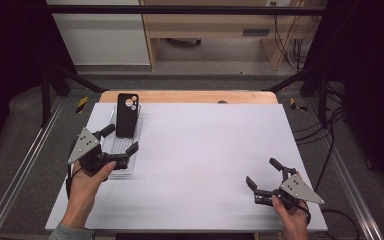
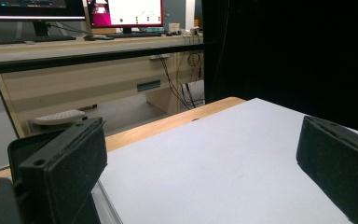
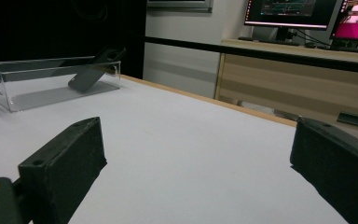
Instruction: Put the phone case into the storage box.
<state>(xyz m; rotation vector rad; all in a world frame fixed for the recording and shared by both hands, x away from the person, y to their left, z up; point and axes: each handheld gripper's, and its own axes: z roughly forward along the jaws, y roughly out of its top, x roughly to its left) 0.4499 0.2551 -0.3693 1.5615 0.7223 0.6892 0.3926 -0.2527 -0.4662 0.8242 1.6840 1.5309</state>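
Black phone case [image 1: 127,114] leans in clear plastic rectangular tray [image 1: 111,150] at table's 10 o'clock. Left gripper [image 1: 119,139] hovers over tray, jaws wide, empty. Right gripper [image 1: 264,173] at 4 o'clock, wide, idle. Judgement: grasp not yet made; pickup remains.

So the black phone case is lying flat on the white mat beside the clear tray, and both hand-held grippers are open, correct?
Not quite. The black phone case is not flat on the mat: it sits in the clear tray, leaning on the tray's far end, as the right gripper view shows. The rest holds: the left hand-held gripper and the right hand-held gripper are both open.
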